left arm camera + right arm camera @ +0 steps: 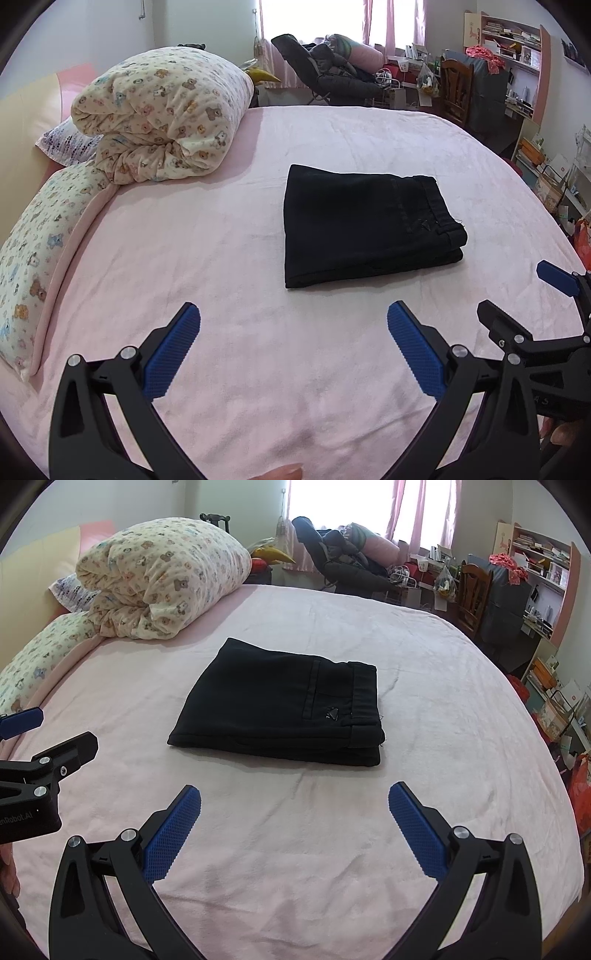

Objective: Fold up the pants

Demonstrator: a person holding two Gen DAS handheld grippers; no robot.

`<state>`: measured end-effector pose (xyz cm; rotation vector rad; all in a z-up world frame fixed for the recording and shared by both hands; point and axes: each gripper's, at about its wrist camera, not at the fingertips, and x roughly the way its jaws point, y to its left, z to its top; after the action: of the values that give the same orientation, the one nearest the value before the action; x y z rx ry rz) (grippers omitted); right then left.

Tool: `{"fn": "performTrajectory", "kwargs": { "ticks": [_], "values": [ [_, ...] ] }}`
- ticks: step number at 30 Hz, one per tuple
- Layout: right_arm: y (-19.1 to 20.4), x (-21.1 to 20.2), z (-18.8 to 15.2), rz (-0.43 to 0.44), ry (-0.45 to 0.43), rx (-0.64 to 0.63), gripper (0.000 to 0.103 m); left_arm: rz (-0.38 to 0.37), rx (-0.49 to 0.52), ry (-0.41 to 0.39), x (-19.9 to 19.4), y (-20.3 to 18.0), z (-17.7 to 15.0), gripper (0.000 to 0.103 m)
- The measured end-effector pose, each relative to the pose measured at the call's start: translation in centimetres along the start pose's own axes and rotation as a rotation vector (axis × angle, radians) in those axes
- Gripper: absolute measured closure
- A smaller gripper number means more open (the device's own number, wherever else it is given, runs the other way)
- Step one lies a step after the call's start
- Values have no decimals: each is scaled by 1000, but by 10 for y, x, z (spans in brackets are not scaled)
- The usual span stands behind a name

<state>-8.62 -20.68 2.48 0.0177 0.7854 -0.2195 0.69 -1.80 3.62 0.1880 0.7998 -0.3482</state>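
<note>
My left claw (293, 345) and right claw (294, 825) both gape wide, gripping nothing, above the near edge of the pink fleece-covered bed (443, 738). The black folded cloth pants (280, 709) lie mid-bed, stacked square. I judge folding done; any tidying should press edges lightly without dragging layers.

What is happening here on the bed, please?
A person holds two grippers over a pink bed. The black pants lie on it already folded into a neat rectangle, waistband to the right. The left gripper and the right gripper are both open, apart from the pants and holding nothing.
</note>
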Motion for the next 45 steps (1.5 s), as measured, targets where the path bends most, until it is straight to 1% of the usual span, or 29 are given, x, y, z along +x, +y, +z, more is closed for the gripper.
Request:
{"fn": "performTrajectory", "kwargs": {
  "ticks": [3, 16, 45],
  "values": [
    [0, 0, 0, -1, 2, 5, 1, 16, 8, 7, 2, -2, -1, 2],
    [-2, 2, 0, -1, 6, 0, 1, 11, 68, 24, 6, -10, -4, 2],
    [-2, 2, -4, -2, 8, 3, 1, 9, 77, 50, 8, -9, -10, 2]
  ]
}}
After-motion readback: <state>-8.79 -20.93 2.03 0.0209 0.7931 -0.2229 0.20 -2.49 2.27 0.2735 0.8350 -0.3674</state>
